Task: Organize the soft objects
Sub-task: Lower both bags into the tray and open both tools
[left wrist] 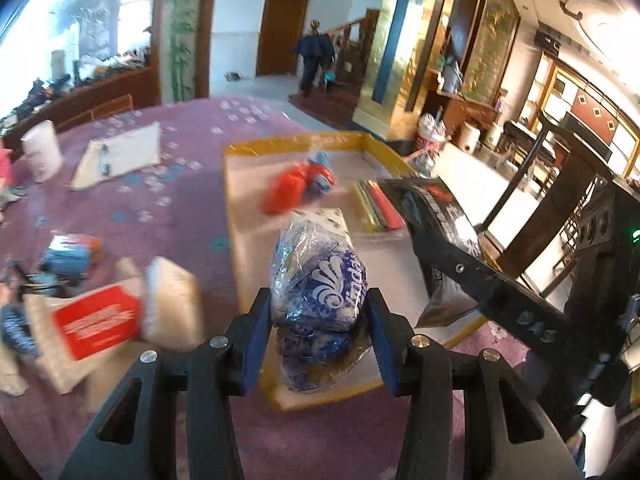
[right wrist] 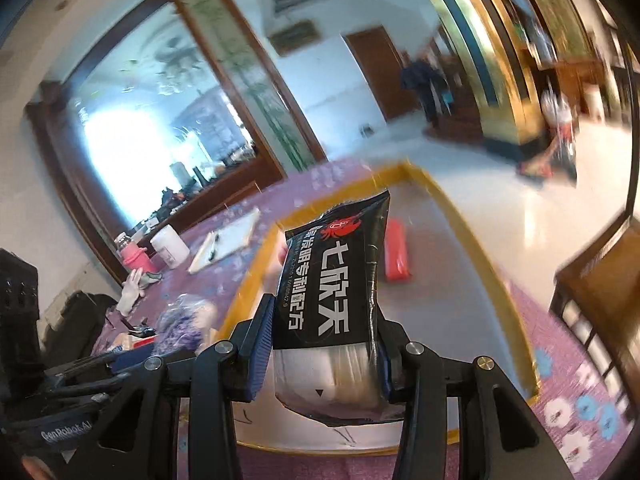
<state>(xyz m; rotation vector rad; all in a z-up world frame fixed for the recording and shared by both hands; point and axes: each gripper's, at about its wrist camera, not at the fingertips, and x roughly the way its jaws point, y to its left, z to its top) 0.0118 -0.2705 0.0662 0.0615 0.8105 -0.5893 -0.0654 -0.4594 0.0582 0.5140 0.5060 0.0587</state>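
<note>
Blue-white plastic pack clamped between left gripper pads, jaws part-closed on it, above near end of yellow-rimmed tray. Black pouch clamped in right gripper, jaws part-closed, over same tray. Red bundle in tray at 12 o'clock of pack. Purple tablecloth underneath.

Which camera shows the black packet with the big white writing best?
The right wrist view: the black packet fills the middle, writing readable, squeezed by the right gripper. The left wrist view shows it only side-on at the right, partly hidden.
</note>
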